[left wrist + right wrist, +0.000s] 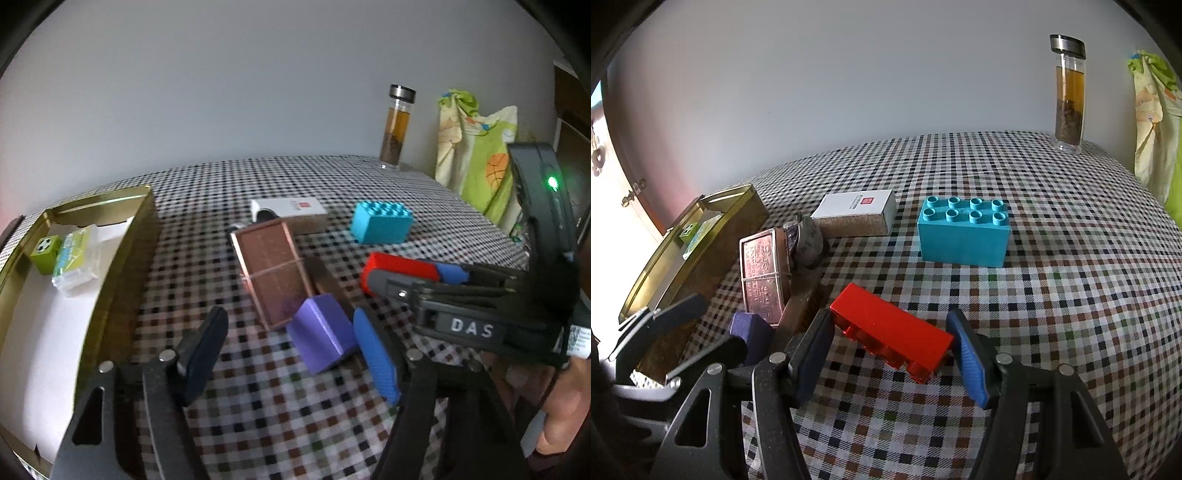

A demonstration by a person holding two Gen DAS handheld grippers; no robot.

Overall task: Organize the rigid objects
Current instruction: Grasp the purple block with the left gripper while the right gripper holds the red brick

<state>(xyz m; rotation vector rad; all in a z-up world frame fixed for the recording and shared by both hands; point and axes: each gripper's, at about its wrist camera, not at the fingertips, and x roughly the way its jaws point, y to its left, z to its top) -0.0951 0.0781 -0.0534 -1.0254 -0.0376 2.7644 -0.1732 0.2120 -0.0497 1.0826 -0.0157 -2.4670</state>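
The purple block [323, 334] lies near the counter's front edge, touching the copper tin [271, 271], inside the left gripper [291, 354], whose jaws stand apart with only the blue pad beside it. The right gripper [892, 354] straddles the red brick [892, 328] without visibly pinching. Both look light, stiff and smooth, likely best taken across flat sides; open cloth lies right, while the tray [125, 236] crowds the left edge
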